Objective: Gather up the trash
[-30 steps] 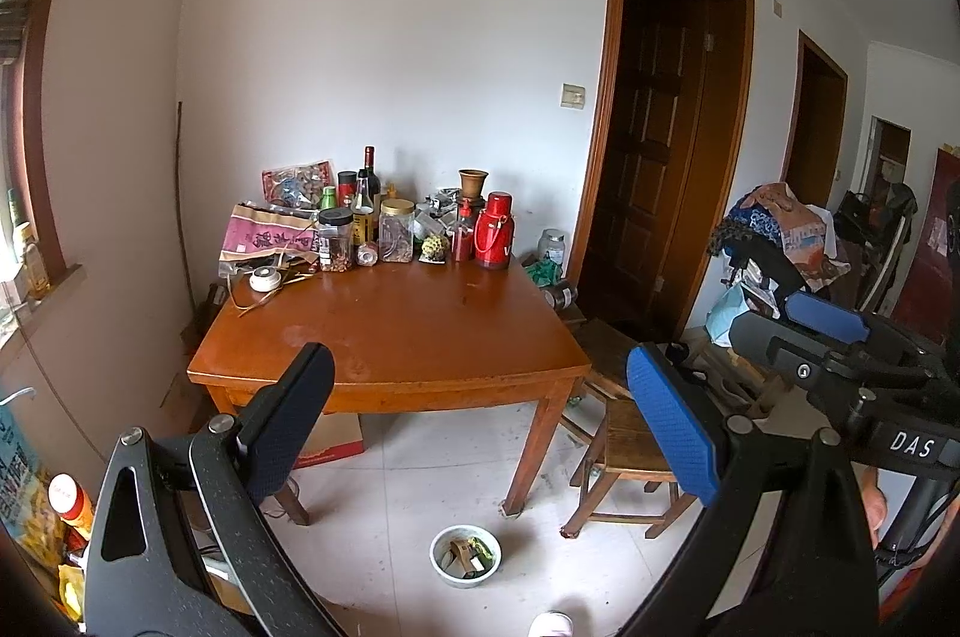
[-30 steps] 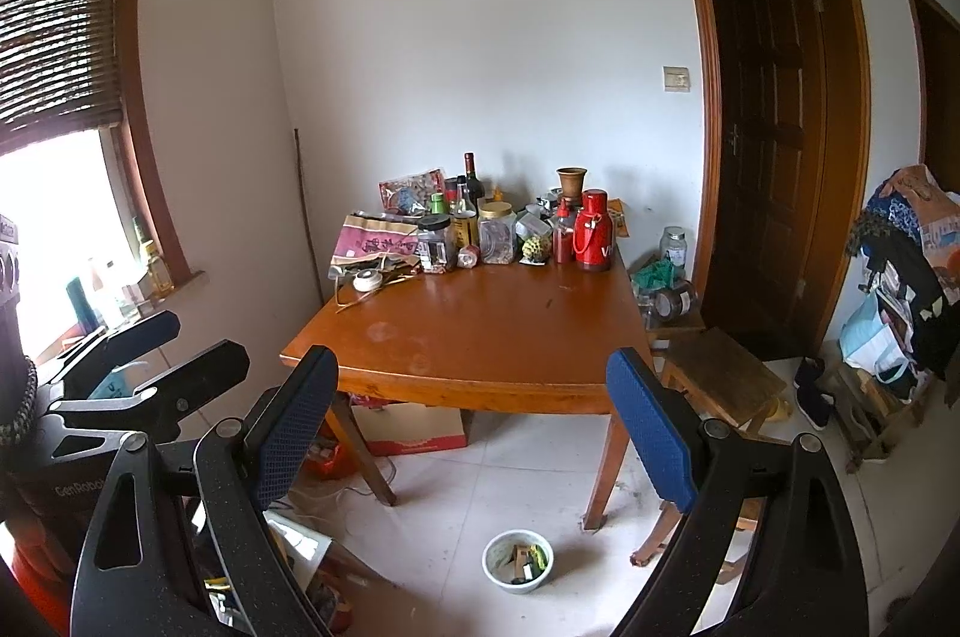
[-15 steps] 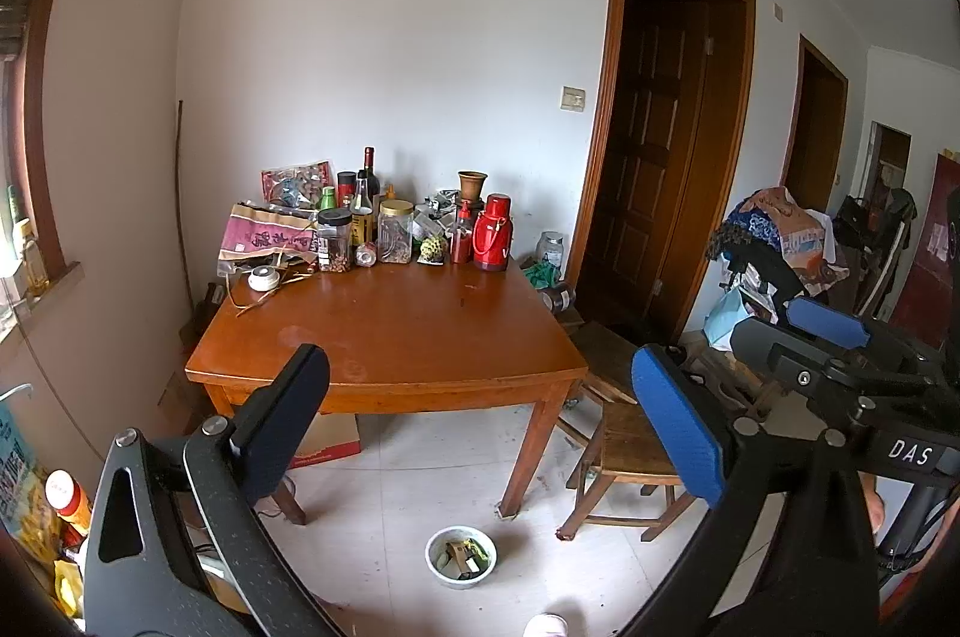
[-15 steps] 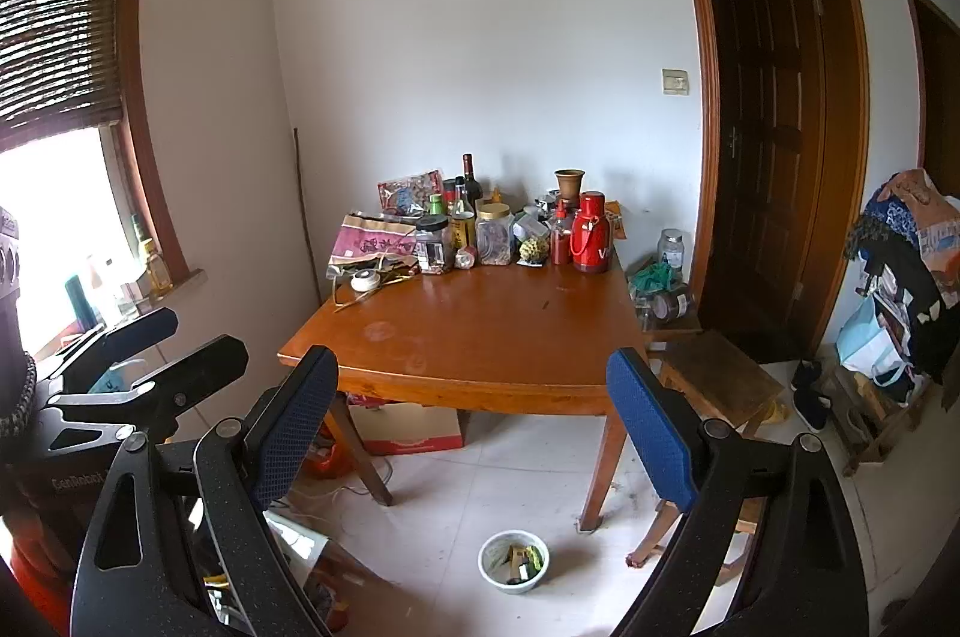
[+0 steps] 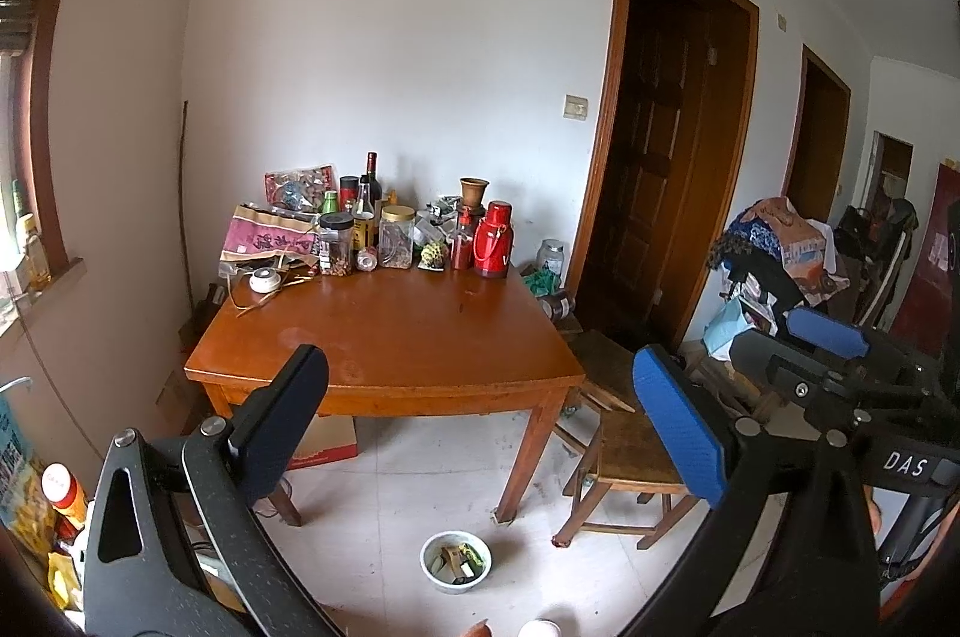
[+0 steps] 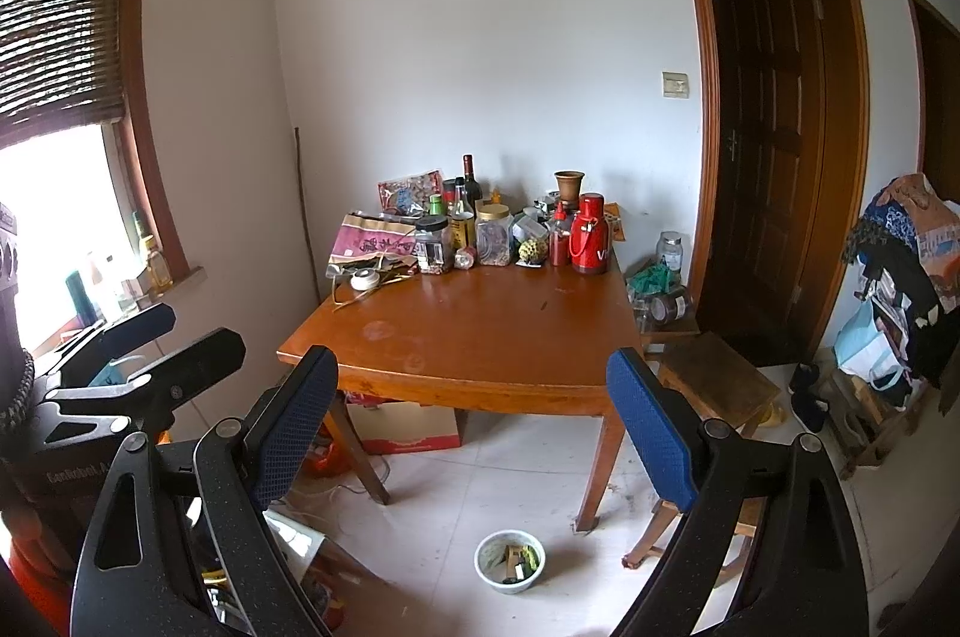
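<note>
The wooden table (image 5: 390,337) keeps jars and bottles crowded at its wall edge. On the floor beside its leg, a white bowl (image 5: 455,561) holds scraps, apparently trash. Left gripper (image 5: 480,415) and right gripper (image 6: 474,415) hover well back, fingers spread, holding nothing.

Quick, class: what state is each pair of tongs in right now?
Left tongs: open, holding nothing.
Right tongs: open, holding nothing.

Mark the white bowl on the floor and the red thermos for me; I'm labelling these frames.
white bowl (image 6: 483,571): right wrist view, left rim.
red thermos (image 5: 493,241): left wrist view, middle of body.
</note>
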